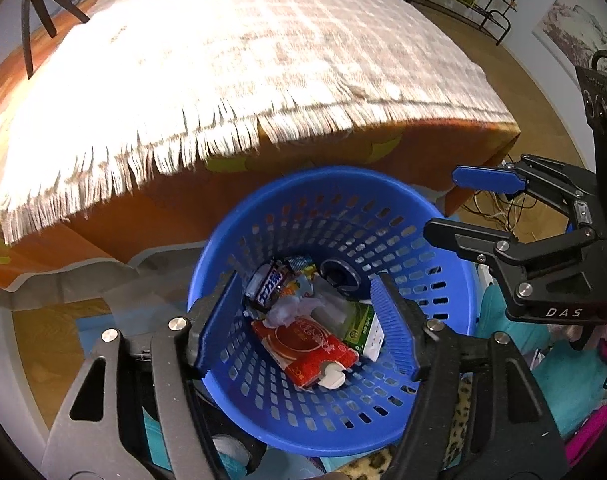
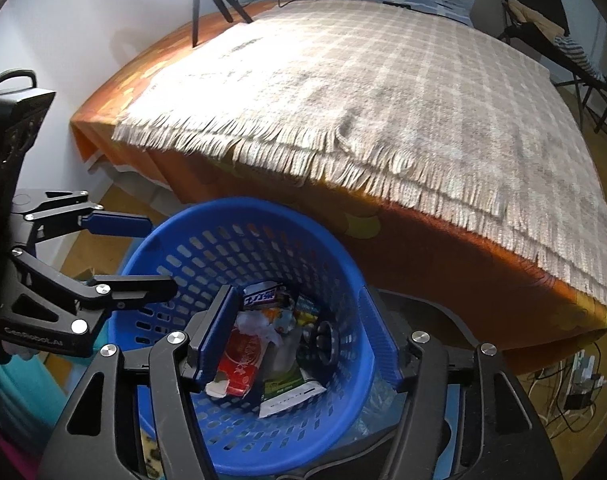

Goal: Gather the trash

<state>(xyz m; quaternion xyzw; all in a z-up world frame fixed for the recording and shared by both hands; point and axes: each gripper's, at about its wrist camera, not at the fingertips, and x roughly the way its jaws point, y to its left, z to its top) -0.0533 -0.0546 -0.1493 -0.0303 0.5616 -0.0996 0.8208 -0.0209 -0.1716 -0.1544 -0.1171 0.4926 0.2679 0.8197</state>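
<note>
A blue perforated basket [image 1: 331, 420] sits low at center frame beside a bed draped in a fringed plaid blanket [image 1: 223, 60]. Inside it, a red drink pouch [image 1: 303, 348] lies with its long axis running upper left to lower right, white spout toward the lower right. Left gripper [image 1: 307, 324] and right gripper [image 2: 299, 332] hover above with fingers apart, holding nothing.

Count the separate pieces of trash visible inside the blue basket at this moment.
5 told apart in the blue basket: red pouch in the middle, green-white carton right of it, dark candy wrapper and black round part at the back, crumpled tissue on top. More may lie underneath.
</note>
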